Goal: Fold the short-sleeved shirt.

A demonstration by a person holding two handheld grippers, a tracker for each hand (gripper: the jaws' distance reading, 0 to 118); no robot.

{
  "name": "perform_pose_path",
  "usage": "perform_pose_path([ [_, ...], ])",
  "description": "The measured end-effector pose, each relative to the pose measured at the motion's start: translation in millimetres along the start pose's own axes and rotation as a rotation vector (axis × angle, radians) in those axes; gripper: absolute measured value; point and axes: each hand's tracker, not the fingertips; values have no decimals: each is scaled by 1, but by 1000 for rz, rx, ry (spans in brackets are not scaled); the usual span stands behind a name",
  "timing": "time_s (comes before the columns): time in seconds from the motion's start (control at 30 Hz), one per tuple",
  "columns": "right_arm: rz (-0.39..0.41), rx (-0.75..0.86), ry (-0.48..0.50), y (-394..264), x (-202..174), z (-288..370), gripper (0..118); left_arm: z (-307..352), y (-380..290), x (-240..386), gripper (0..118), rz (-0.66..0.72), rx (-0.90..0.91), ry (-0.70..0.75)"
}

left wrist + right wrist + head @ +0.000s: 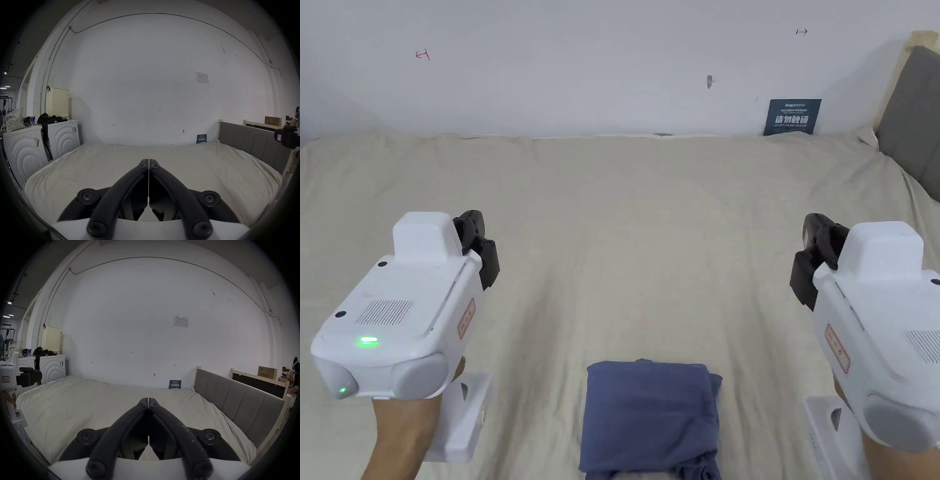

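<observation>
A dark blue short-sleeved shirt (pixel 650 419) lies folded into a compact rectangle on the beige bed sheet (pixel 650 237), near the front edge in the head view. My left gripper (pixel 478 240) is held up in the air to the shirt's left, and my right gripper (pixel 815 259) hovers to its right; both are well apart from the cloth. In the left gripper view the black jaws (pixel 148 160) meet with nothing between them. The right gripper's jaws (pixel 148 400) likewise touch, holding nothing.
A white wall (pixel 581 62) runs behind the bed, with a small dark sign (pixel 792 116) leaning at its base. A grey padded headboard (pixel 235 400) borders the right side. White washing machines (pixel 40 146) with dark clothes on top stand to the left.
</observation>
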Motion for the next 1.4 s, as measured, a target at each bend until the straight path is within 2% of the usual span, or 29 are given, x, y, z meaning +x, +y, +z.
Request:
perform_pose_path([
  [0.5,-10,-39,7,-20,-11,-11,2,-3,-9,8,0,-10,-20,-34],
  [0.77,-43,-199,38,-96,-47,-37,2,1,-14,10,0,-19,-35,-48],
  [0.83,-73,-251,70,-118,-58,-42,2,1,-15,9,0,-18,-37,-48],
  [1.13,23,-462,112,-212,-111,-61,2,-8,-34,1,0,5,-98,-50],
  [1.27,22,-542,89,-241,-115,-64,2,-12,-51,-2,0,39,-170,-75],
  [1.33,-9,-613,65,-256,-111,-70,2,-16,-63,-3,5,73,-227,-90],
  [1.4,-38,-664,83,-272,-106,-76,2,-21,-75,-6,21,122,-293,-121],
])
